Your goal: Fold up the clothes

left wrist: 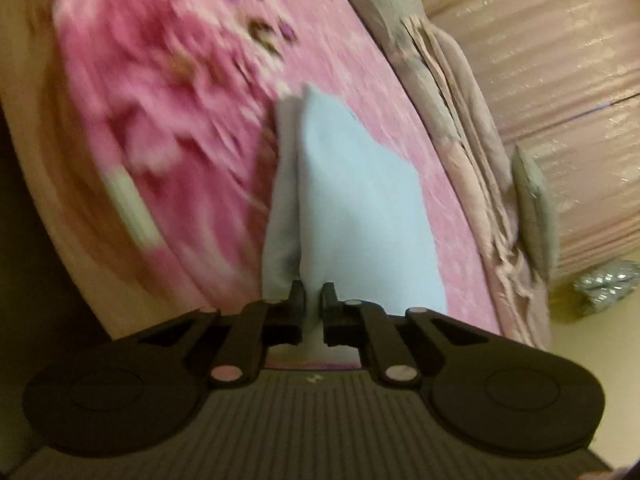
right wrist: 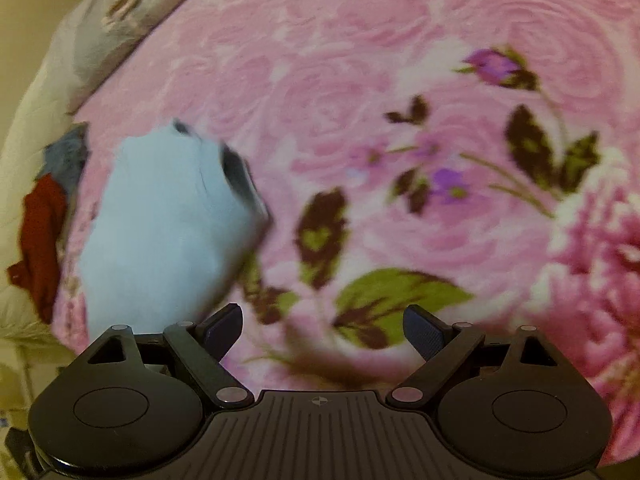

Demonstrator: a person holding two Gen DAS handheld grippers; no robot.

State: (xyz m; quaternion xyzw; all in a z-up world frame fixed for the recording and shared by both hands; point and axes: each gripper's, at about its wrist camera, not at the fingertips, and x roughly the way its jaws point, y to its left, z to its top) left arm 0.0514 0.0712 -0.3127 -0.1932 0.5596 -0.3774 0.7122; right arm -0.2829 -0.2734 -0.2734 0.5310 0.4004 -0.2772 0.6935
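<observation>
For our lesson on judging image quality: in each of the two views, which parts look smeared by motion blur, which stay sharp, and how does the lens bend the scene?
Left wrist view: the pink floral blanket is heavily smeared, while the left gripper stays crisp, shut on the light blue cloth; dark corners and a curved bed edge show fisheye distortion. Right wrist view: the cloth is blurred, the open right gripper sharp.

A: What kind of place is this?

B: A bedroom in a home. A bed (right wrist: pixel 320 40) fills both views, covered by a pink blanket printed with large roses and green leaves.

A: Anything else?

B: Folded grey and beige bedding (left wrist: pixel 460 128) lies along one edge. Loose clothes, one dark red garment (right wrist: pixel 40 232) among them, sit in a pile at the bed's side.
</observation>
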